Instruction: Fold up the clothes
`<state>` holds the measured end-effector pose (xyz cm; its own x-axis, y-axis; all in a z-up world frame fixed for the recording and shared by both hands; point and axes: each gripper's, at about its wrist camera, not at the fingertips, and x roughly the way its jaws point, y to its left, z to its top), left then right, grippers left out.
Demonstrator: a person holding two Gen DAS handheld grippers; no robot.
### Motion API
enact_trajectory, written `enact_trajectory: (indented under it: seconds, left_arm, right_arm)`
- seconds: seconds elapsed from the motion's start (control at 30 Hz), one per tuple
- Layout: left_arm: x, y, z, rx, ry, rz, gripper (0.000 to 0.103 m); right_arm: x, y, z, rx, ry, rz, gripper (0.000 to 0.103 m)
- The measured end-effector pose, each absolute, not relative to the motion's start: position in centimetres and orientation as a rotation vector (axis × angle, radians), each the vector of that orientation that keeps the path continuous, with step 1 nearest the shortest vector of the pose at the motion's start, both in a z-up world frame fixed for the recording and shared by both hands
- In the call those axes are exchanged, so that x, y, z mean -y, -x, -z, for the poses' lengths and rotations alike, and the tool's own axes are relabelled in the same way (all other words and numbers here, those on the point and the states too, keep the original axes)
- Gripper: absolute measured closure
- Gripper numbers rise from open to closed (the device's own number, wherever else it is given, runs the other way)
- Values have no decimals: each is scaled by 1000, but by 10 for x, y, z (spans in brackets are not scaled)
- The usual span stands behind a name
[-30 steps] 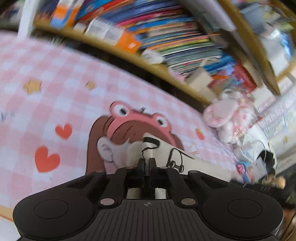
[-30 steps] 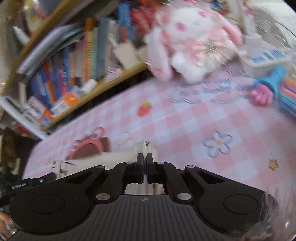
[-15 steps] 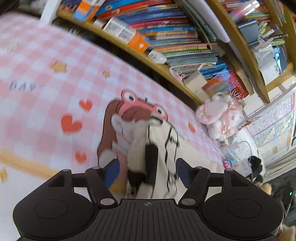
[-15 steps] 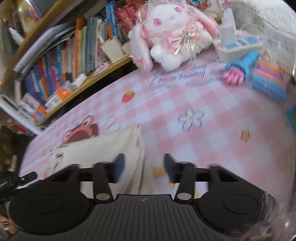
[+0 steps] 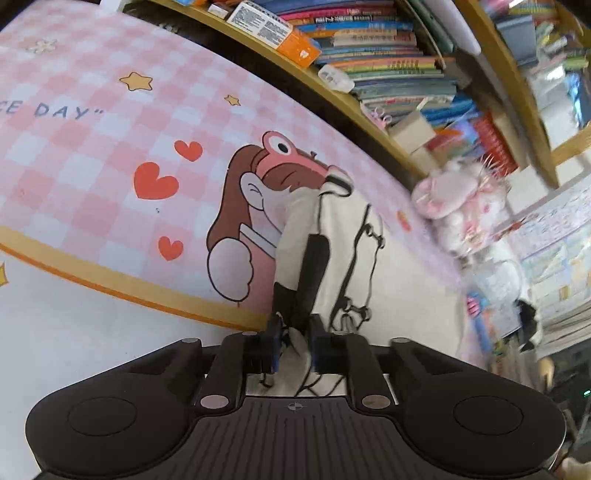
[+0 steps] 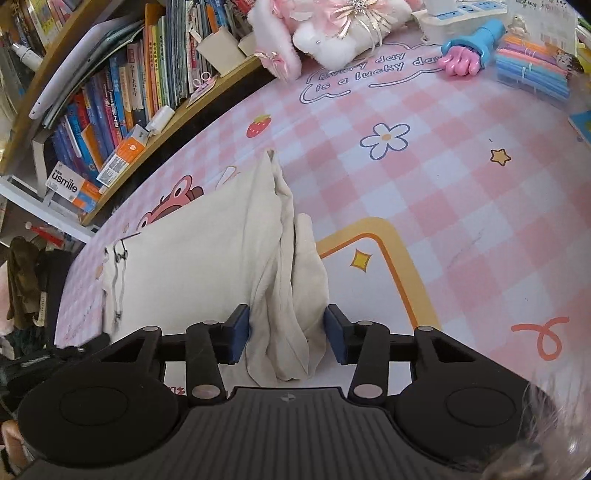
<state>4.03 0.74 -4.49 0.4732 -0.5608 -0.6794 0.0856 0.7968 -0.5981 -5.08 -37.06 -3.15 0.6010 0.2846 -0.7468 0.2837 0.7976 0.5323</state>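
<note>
Pink checked mat (image 6: 443,192): cream garment (image 6: 207,258) bunched lengthwise between closing right gripper (image 6: 287,332) jaws; opposite end pinched by left gripper (image 5: 293,345).

This looks like a child's room or study corner in a home. The counter (image 6: 461,206) wears a pink-and-white checked mat printed with hearts, stars, a flower and a cartoon figure. Along its far edge runs a wooden bookshelf (image 5: 332,92) crammed with colourful books. A white and pink plush toy (image 6: 332,33) sits at the far side, near a bundle of coloured pens (image 6: 532,70) and a white power strip (image 6: 461,14).
</note>
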Motion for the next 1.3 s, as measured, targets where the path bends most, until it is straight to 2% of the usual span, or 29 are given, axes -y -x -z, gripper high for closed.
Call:
enact_trajectory:
  seconds: [0.03, 0.1, 0.2, 0.27, 0.57, 0.73, 0.8, 0.83, 0.87, 0.9, 0.97, 1.07, 1.13, 1.23, 1.3]
  left_arm:
    - [-6, -40, 42, -1004, 511, 424, 76]
    - [-5, -37, 37, -998, 461, 414, 47]
    - [-13, -30, 33, -973, 456, 381, 38]
    - [-21, -27, 36, -984, 516, 363, 38]
    - [-29, -23, 47, -996, 700, 342, 36]
    - [-2, -42, 47, -996, 682, 376, 37]
    - [12, -46, 45, -1006, 650, 392, 40]
    - [19, -46, 43, -1006, 614, 387, 43]
    - [25, -44, 41, -1013, 576, 378, 61]
    - [29, -42, 38, -1012, 544, 371, 72]
    - [30, -32, 25, -956, 524, 378, 82]
    - [33, -20, 14, -921, 472, 398, 82]
    - [30, -22, 22, -959, 482, 385, 81]
    - [18, -27, 32, -1002, 570, 378, 70]
    - [15, -29, 36, -1015, 590, 382, 61]
  right_arm:
    - [370, 51, 31, -947, -668, -2, 62]
    - [371, 52, 31, -949, -667, -7, 62]
    - [376, 55, 32, -947, -688, -11, 58]
    - [378, 58, 31, -938, -701, -11, 54]
    - [387, 58, 35, -941, -786, -41, 54]
    - [385, 40, 36, -938, -791, -46, 55]
    - [381, 32, 35, -943, -772, -42, 55]
    - [378, 29, 34, -949, -746, -38, 58]
    - [374, 25, 33, -955, -719, -35, 65]
    - [370, 23, 32, -962, -692, -40, 76]
    - [363, 24, 25, -936, -638, -60, 85]
    - [353, 38, 4, -810, -509, -130, 87]
    - [352, 42, 3, -813, -489, -138, 87]
    - [356, 42, 15, -871, -508, -104, 87]
    - [361, 42, 21, -883, -556, -89, 83]
